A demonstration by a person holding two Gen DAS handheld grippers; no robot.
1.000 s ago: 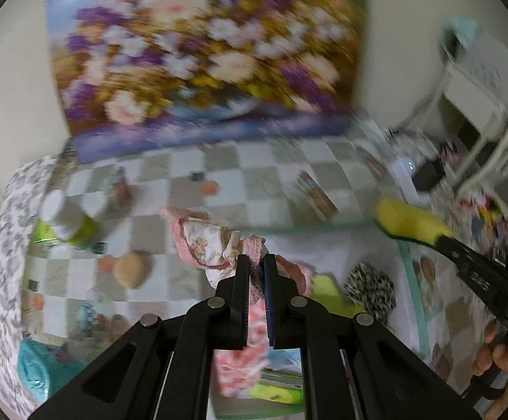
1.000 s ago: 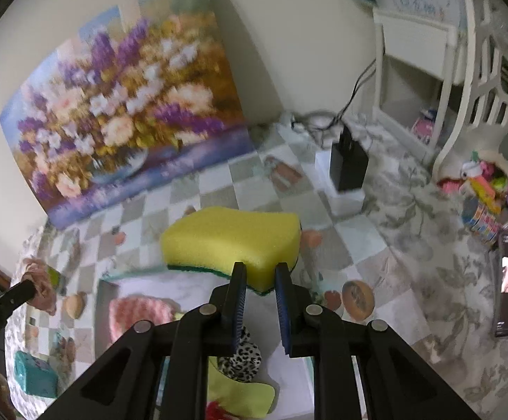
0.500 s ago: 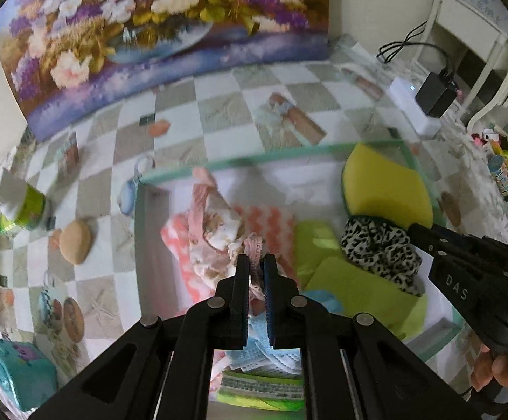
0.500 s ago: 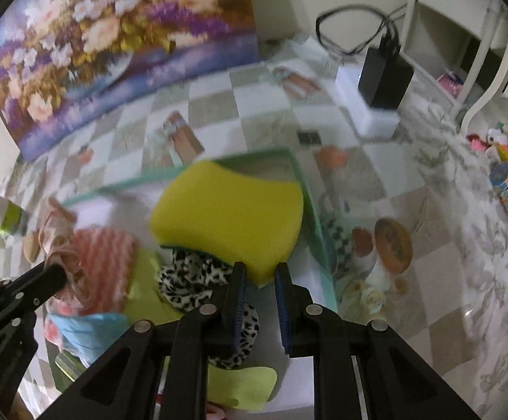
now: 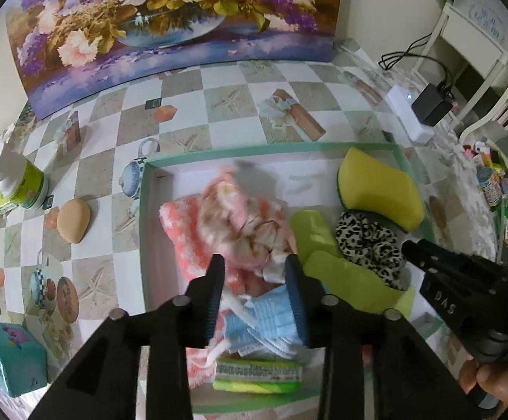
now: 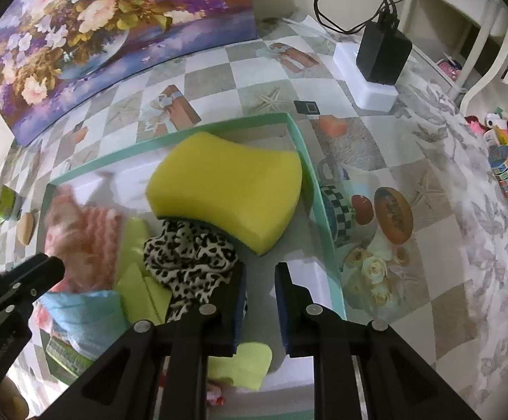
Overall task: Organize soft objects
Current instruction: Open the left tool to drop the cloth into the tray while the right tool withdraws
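Observation:
A green-rimmed white box (image 5: 264, 147) lies on the checked tablecloth and holds soft things. My left gripper (image 5: 254, 262) hangs over its left half with jaws opening. The pink floral cloth (image 5: 243, 220) lies loose and blurred below them on a pink knit cloth (image 5: 180, 220). A blue mask (image 5: 264, 318) and light green cloths (image 5: 324, 245) sit nearer. My right gripper (image 6: 261, 269) stands narrowly open, still widening, with only the box floor between its fingers. Just ahead of it the yellow sponge (image 6: 229, 196) rests on a leopard scrunchie (image 6: 187, 255) by the right wall.
A flower painting (image 5: 169, 17) leans on the wall behind. Left of the box stand a green-labelled bottle (image 5: 19, 189), a tan lump (image 5: 73, 220) and a teal pack (image 5: 8, 360). A white power strip with a black adapter (image 6: 380, 56) lies at the far right near a white chair.
Both grippers sank down to the box. The left one opened and let the pink floral cloth fall in. The right one let go of the yellow sponge, which now lies in the box.

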